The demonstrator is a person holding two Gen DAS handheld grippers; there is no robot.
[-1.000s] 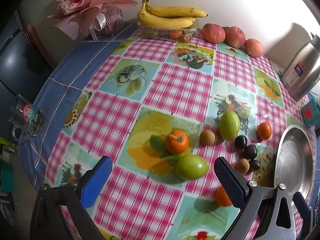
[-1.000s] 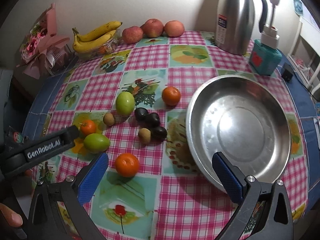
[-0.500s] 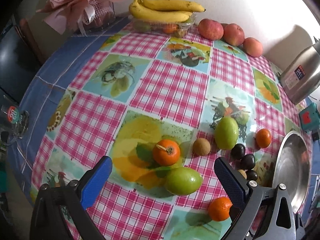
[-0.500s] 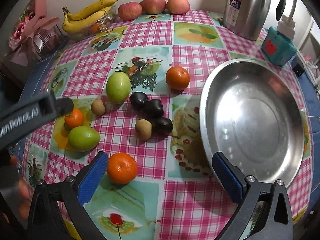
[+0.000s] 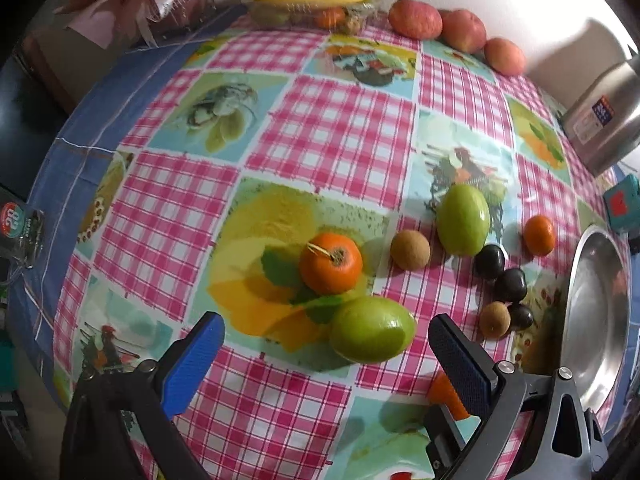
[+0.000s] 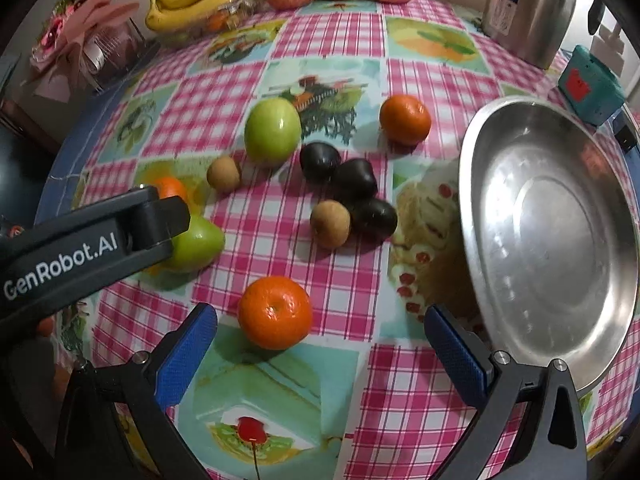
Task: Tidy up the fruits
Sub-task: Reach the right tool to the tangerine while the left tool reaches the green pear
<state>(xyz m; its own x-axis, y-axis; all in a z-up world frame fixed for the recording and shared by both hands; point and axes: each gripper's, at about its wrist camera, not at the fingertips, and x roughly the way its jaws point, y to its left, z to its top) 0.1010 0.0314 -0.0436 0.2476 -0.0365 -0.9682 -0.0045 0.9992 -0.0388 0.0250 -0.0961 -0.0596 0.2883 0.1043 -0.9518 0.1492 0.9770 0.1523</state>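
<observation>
Both grippers, left [image 5: 326, 354] and right [image 6: 320, 346], gape empty. Smooth oval green fruit [image 5: 373, 334] lies between left's fingers; looks firm, slippery, roll-prone: grip across its middle.

Black claw [image 6: 320, 344], blue pads [image 6: 186, 354]

left gripper [image 5: 326, 354]: jaws spread wide, empty, poised low over tablecloth [image 5: 332, 120] | right gripper [image 6: 320, 344]: jaws spread wide, empty, poised low over tablecloth, right of left gripper
</observation>
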